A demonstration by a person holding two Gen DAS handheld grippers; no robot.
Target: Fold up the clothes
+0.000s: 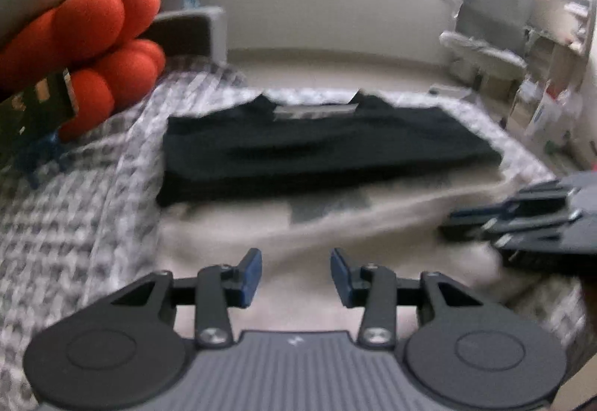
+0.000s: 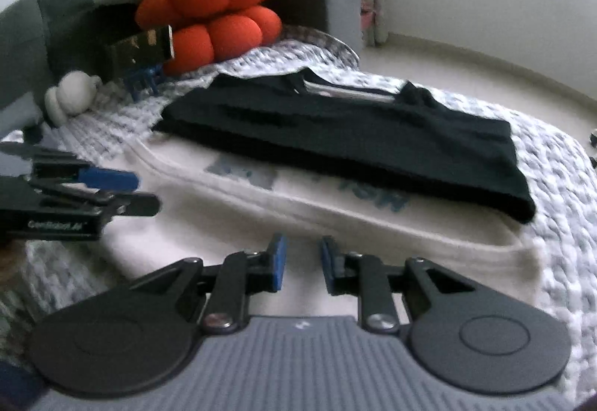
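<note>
Both grippers, left gripper [image 1: 294,276] and right gripper [image 2: 303,263], hang with jaws apart, empty, above my white garment [image 2: 298,224]; folded black shirt [image 2: 354,146] overlaps its far edge (risk: lifting the white drags it askew).

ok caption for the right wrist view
Right gripper, jaws open and empty, over a white garment beside a folded black shirt.

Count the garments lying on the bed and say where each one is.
2. The black garment lies folded toward the far side; the white garment lies spread beneath and nearer. More may be hidden underneath.
</note>
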